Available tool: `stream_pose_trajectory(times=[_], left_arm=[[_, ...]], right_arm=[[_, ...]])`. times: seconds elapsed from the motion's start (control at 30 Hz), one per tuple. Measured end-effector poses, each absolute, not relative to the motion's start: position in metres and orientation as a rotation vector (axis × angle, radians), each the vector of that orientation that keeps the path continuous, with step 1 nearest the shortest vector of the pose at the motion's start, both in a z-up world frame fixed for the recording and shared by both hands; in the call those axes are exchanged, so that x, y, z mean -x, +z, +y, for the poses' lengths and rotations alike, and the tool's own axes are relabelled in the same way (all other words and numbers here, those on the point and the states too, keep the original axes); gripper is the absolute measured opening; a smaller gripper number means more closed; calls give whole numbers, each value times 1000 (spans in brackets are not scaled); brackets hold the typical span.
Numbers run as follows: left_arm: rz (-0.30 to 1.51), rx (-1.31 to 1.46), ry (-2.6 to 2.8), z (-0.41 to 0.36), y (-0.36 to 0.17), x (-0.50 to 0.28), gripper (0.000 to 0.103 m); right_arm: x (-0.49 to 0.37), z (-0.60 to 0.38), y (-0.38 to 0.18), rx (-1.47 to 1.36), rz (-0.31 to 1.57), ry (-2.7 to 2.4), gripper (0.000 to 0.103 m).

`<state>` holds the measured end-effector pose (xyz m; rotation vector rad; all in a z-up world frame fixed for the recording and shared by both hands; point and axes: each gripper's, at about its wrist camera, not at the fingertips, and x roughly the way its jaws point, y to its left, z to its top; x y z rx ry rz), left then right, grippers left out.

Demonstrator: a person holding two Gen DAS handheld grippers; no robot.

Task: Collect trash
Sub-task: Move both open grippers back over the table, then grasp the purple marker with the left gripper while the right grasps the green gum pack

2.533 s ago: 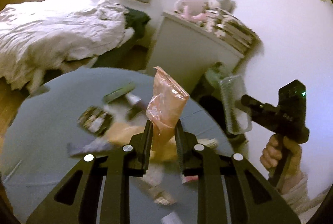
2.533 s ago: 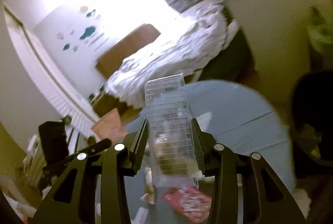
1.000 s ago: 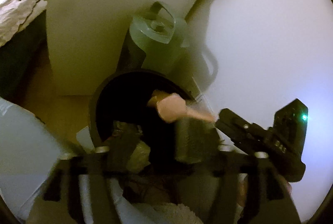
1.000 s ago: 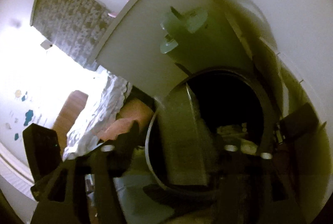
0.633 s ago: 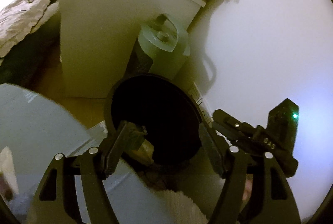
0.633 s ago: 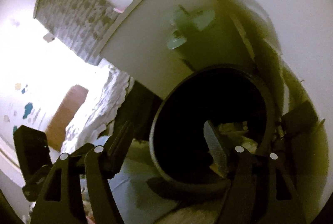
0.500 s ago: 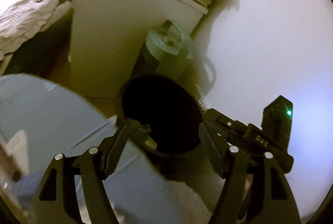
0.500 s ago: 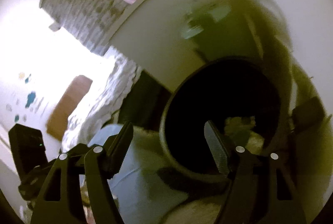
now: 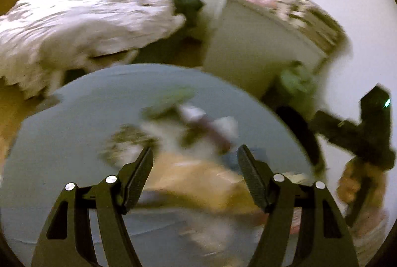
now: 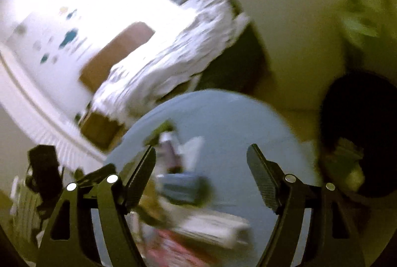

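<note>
We see the bed [image 9: 82, 26] far left, the round blue worktop [image 9: 62, 138] near us and the black bin [image 10: 359, 133] at its right. Blurred trash [image 9: 188, 128] litters the worktop. Left tongs [image 9: 194, 174] gape empty; right tongs [image 10: 201, 171] are opening, empty

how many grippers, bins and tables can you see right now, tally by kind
left gripper, jaws wide apart with nothing between them, and right gripper, jaws opening with nothing between them: 2
black bin: 1
round grey-blue table with blurred litter on it: 1
total: 4
</note>
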<state>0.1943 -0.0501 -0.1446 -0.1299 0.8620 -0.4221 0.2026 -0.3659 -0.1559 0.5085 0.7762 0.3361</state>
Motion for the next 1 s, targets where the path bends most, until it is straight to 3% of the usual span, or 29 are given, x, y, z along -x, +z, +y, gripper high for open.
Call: stream_pose_trajectory(times=[0.2,0.4,0.53,1.0], left_arm=[[894,28,-421,-3,-165,-198,69],[876,-210,-535,-1,-181,-199,69],[875,-345,-602,-7,-190,-202,69],[862,-481,-742,-26,-201,-192,62]], right_arm=[[-274,-278,-149,-435,946,455,75],[-351,-219,-183,-396,1175,461,75],[-381,-196,-201,-392,1250,455,66],[-407,-131,-203,-93,1169,418,46]])
